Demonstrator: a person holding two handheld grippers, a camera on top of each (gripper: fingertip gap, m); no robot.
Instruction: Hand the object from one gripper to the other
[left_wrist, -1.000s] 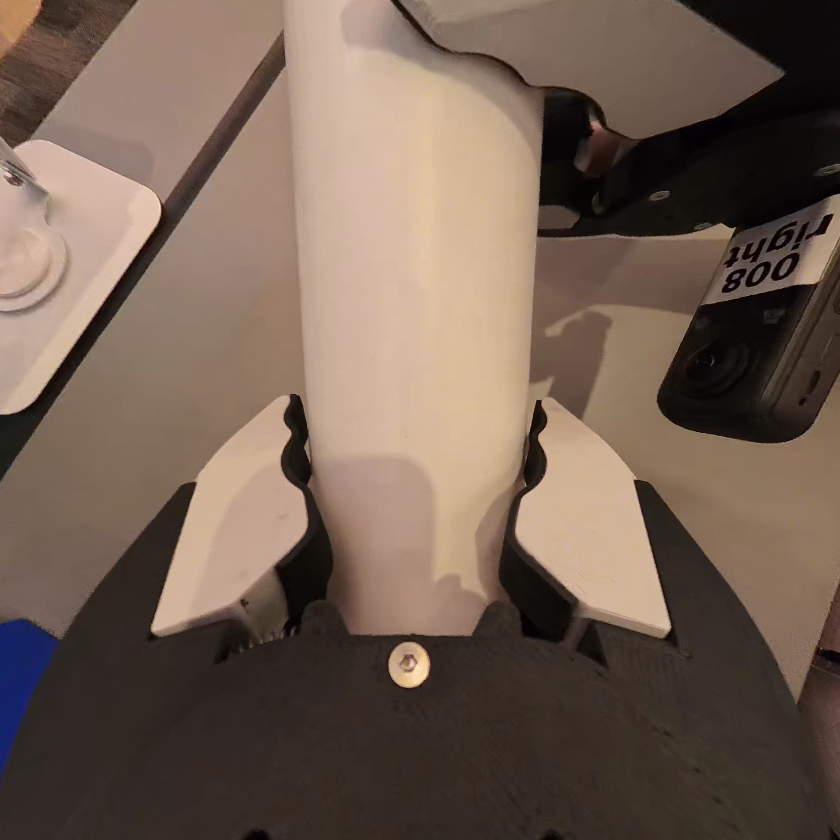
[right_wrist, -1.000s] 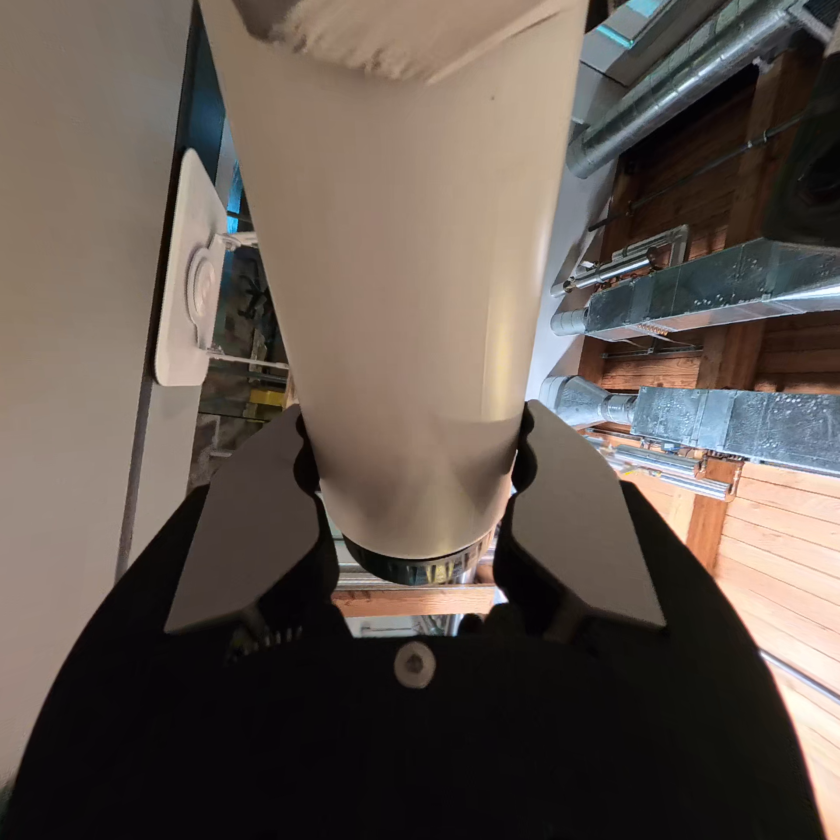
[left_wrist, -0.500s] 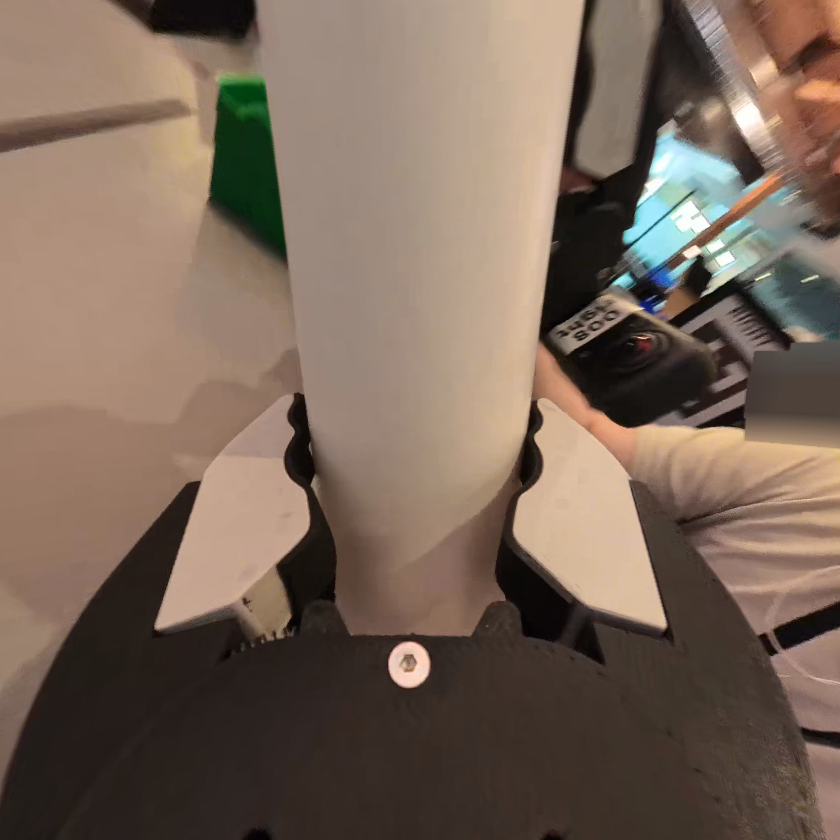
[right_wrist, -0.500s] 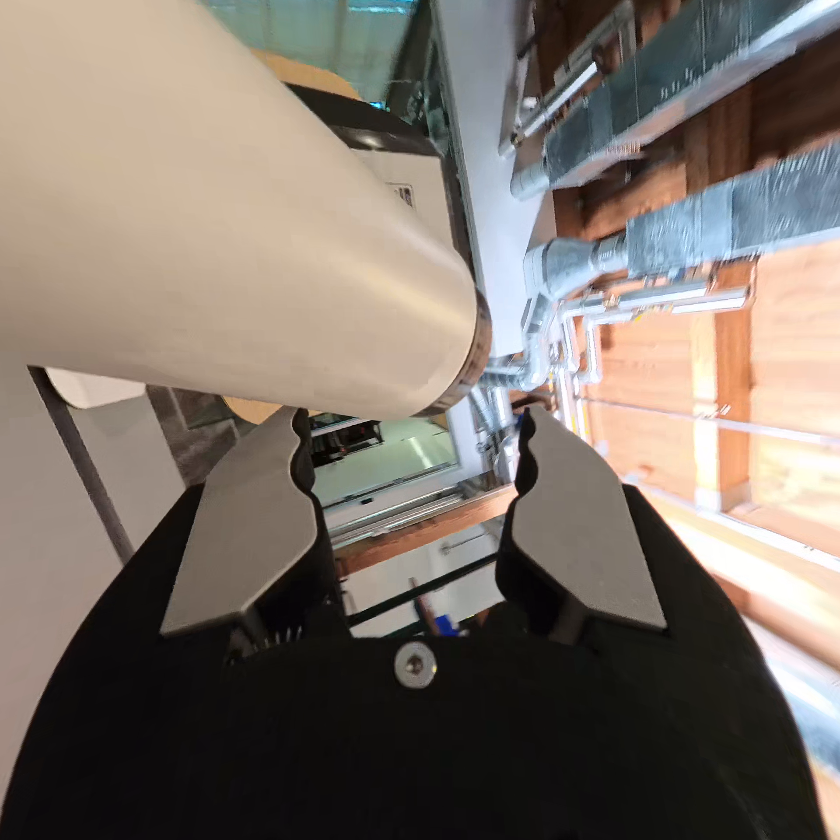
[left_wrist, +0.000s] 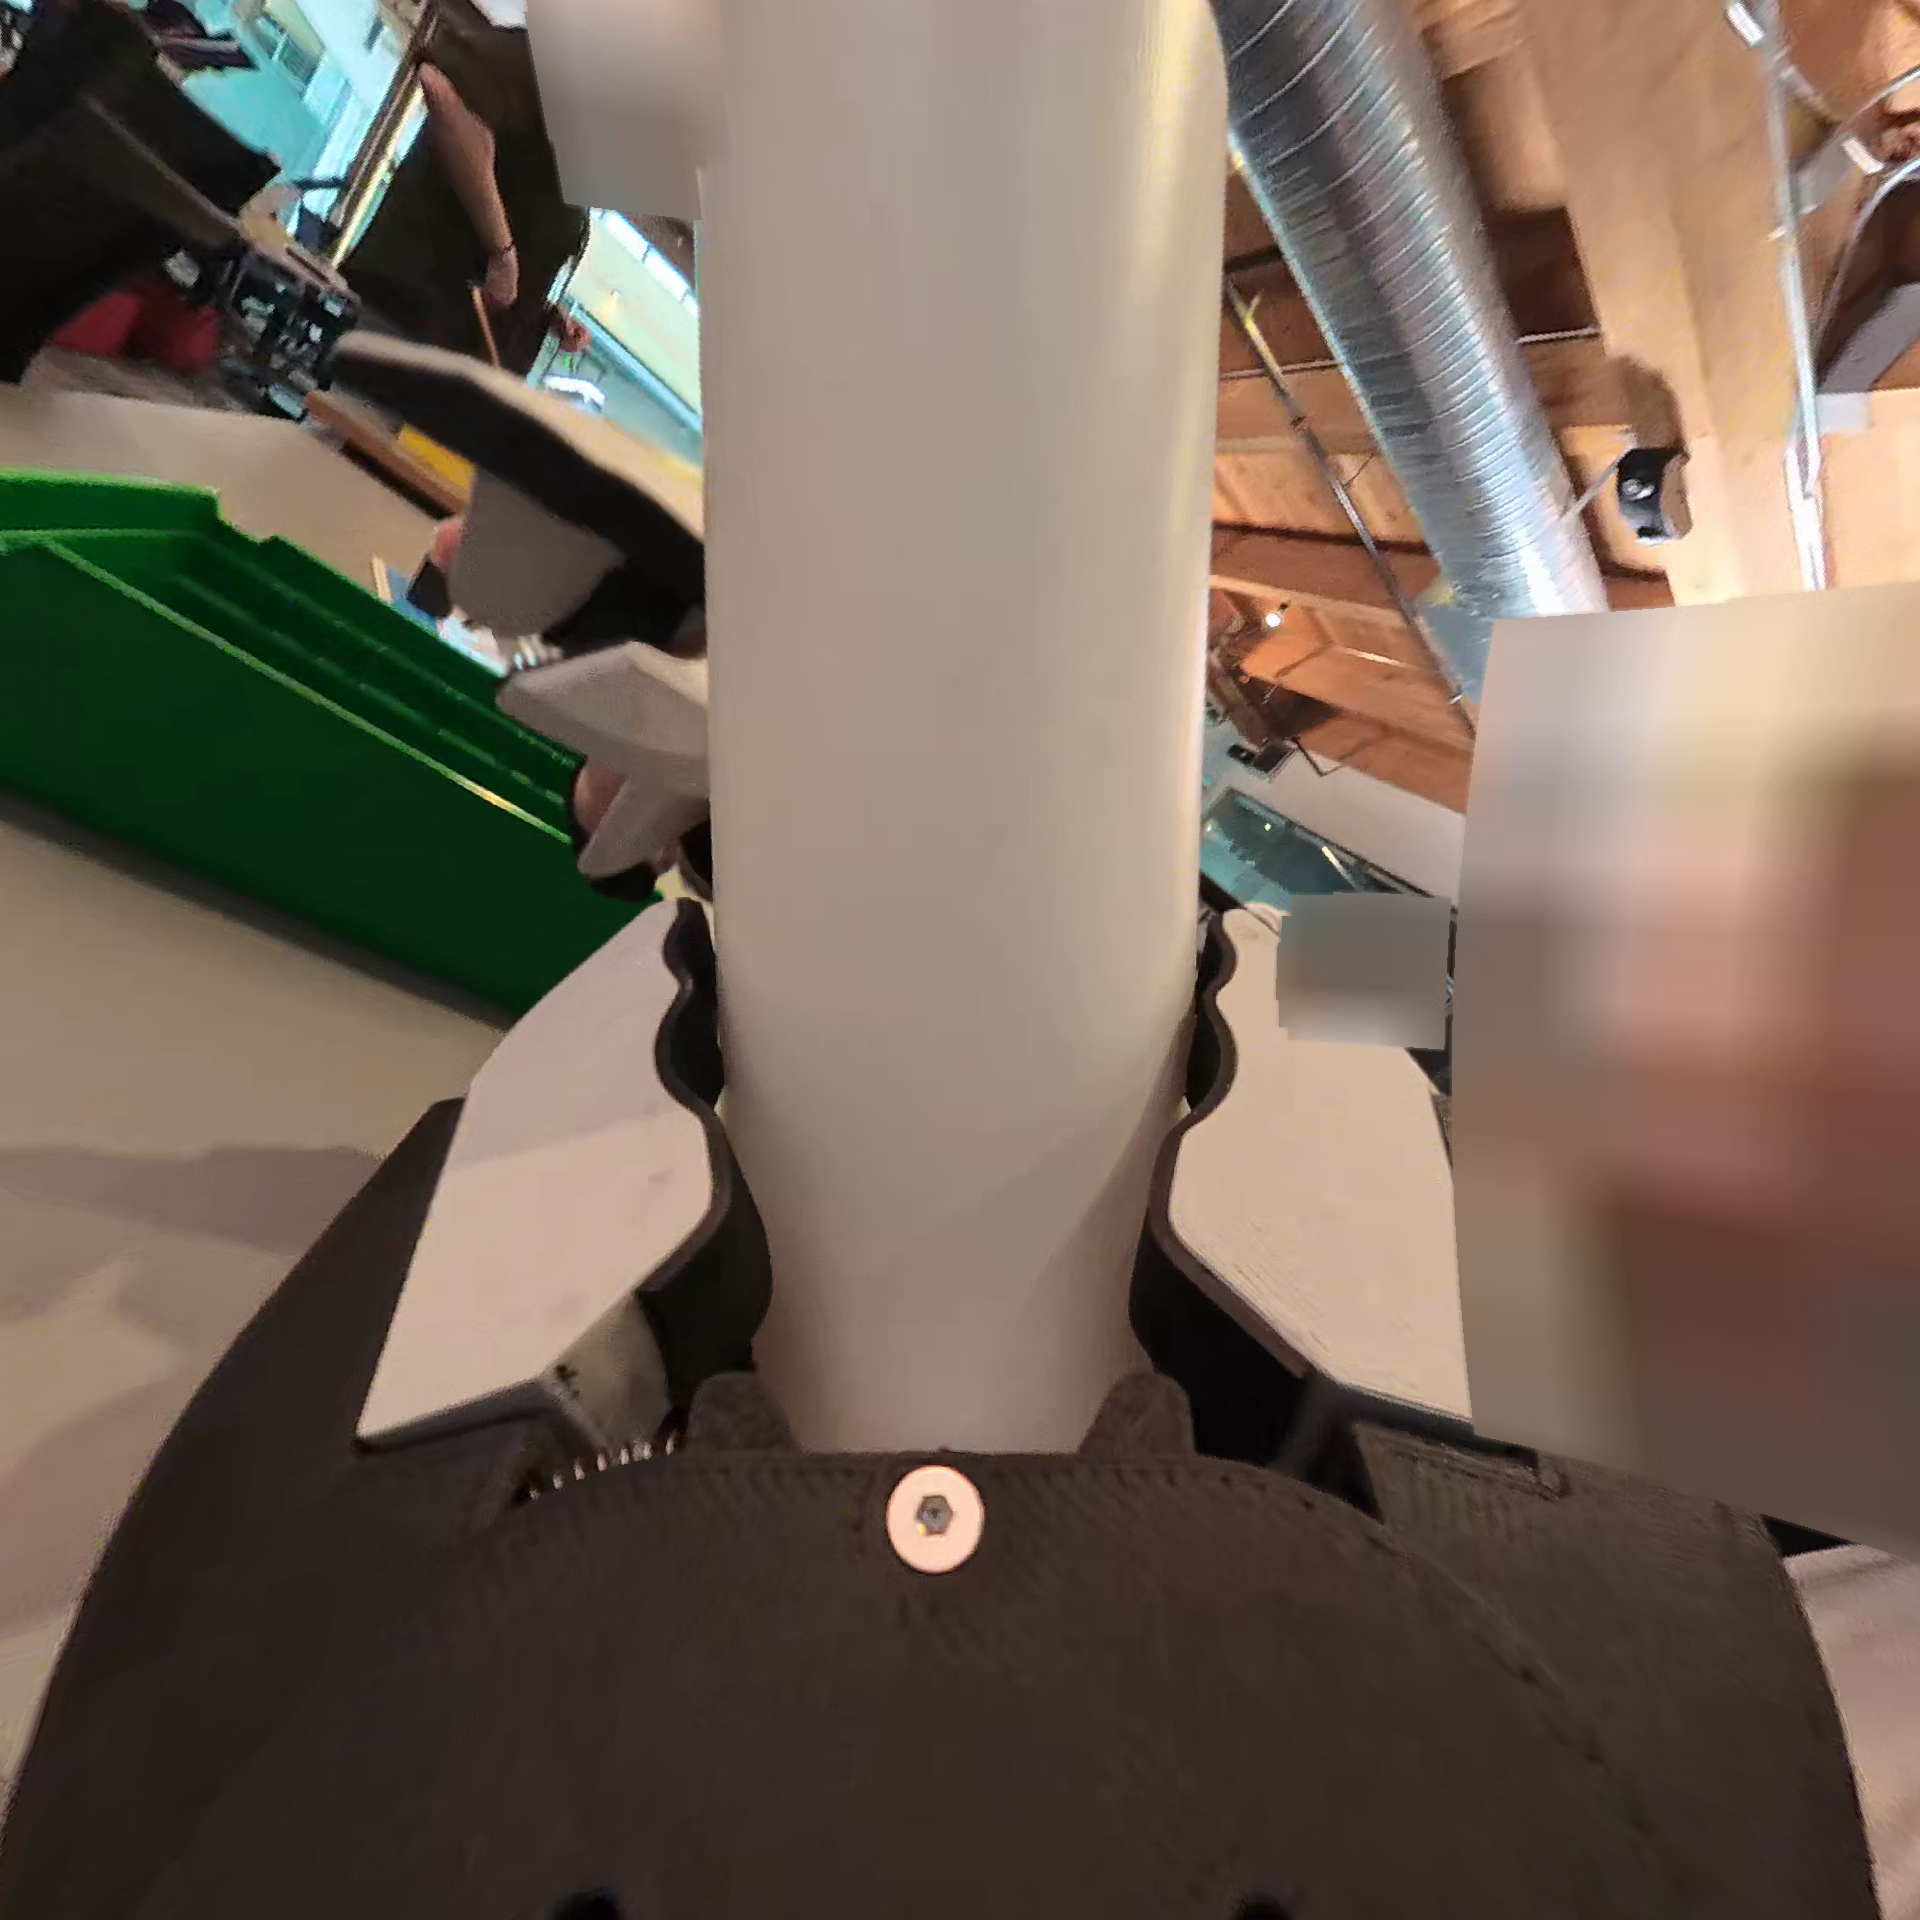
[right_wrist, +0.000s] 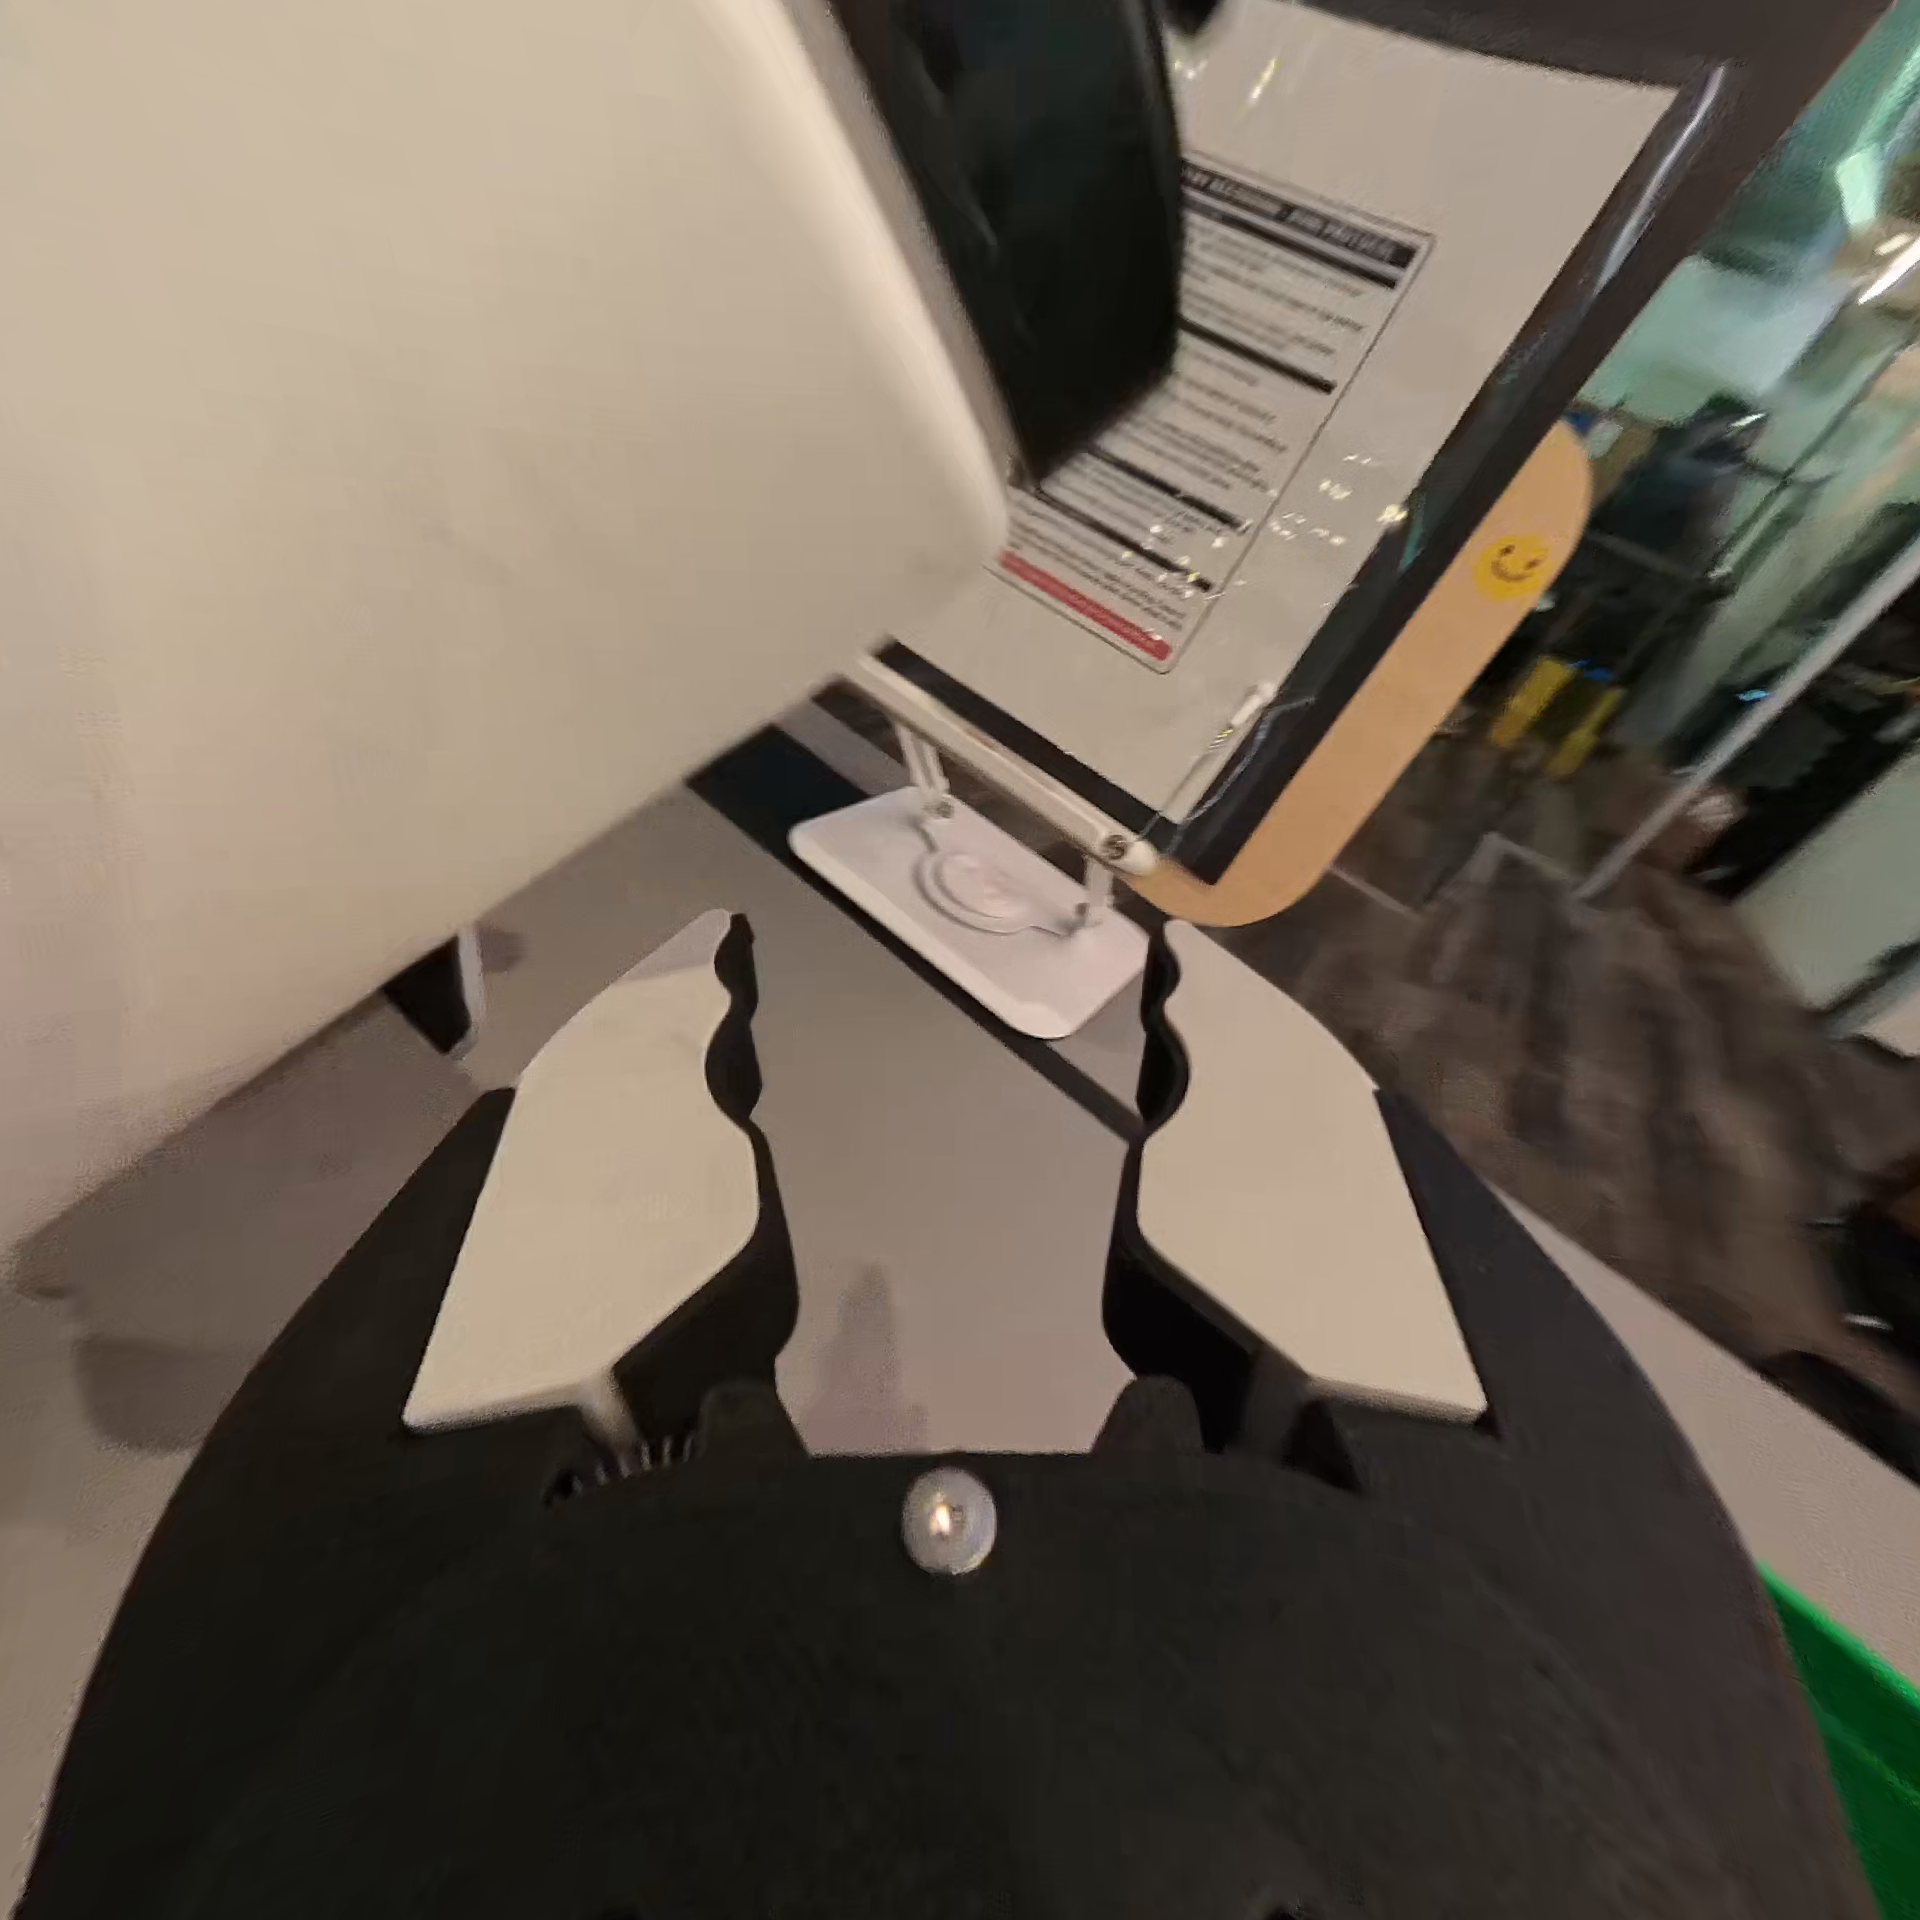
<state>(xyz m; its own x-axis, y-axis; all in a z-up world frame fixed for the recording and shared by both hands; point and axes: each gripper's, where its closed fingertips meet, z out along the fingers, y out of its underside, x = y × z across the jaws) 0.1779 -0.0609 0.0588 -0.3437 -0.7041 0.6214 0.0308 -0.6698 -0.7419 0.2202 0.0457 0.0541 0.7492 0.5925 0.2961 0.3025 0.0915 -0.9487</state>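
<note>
The white bottle (left_wrist: 961, 675) is gripped between the left gripper (left_wrist: 956, 1029) fingers, raised off the worktop (left_wrist: 208, 1091). The right gripper (right_wrist: 948, 997) fingers are spread, nothing held, bottle just beside.

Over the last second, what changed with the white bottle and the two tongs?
The right tongs let go of the white bottle and pulled clear, jaws now open and empty. The left tongs stayed clamped on it, swinging it upward.

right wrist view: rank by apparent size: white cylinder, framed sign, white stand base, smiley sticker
1. white cylinder, though nearness to the camera inflates it
2. framed sign
3. white stand base
4. smiley sticker
</note>
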